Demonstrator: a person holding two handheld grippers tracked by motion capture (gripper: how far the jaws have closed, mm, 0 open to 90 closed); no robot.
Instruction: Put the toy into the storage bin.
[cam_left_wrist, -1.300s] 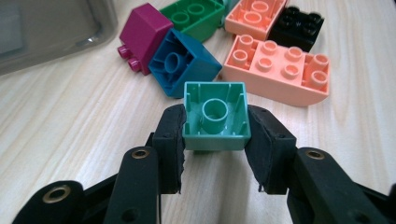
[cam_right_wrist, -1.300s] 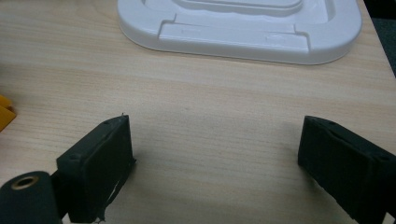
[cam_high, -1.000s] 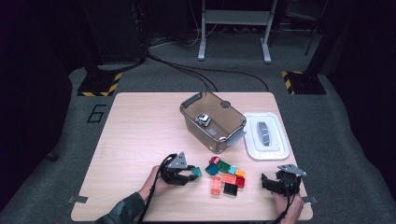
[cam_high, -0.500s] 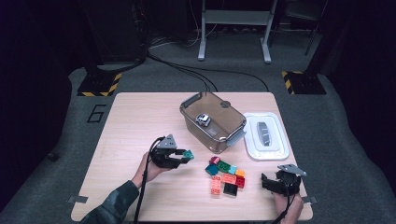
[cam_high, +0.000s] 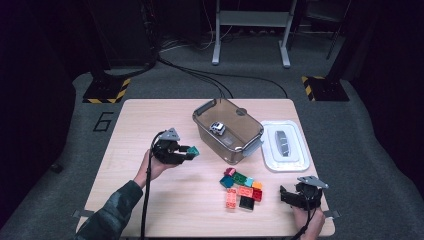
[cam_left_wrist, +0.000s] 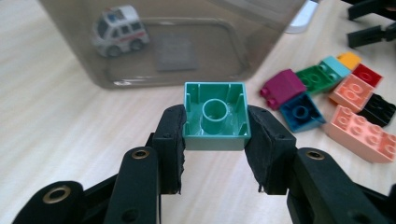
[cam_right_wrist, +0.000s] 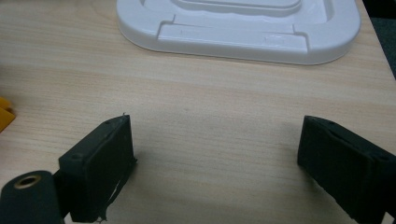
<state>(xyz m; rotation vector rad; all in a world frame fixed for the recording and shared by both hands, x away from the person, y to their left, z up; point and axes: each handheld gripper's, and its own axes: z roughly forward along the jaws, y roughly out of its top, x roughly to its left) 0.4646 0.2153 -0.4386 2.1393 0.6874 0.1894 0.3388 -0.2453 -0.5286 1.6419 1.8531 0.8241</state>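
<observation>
The left tongs (cam_left_wrist: 215, 140) pinch a teal block (cam_left_wrist: 215, 115) by its two side walls, hollow underside facing the camera, lifted clear of the worktop (cam_high: 150, 120). The open brown box (cam_high: 227, 131), with a toy car (cam_left_wrist: 120, 31) inside, lies straight ahead of these tongs and just beyond the block, so the drop is probably a short reach forward. The right tongs (cam_right_wrist: 215, 163) rest spread wide and hold nothing, near the white lid (cam_right_wrist: 243, 25), farther from the box.
</observation>
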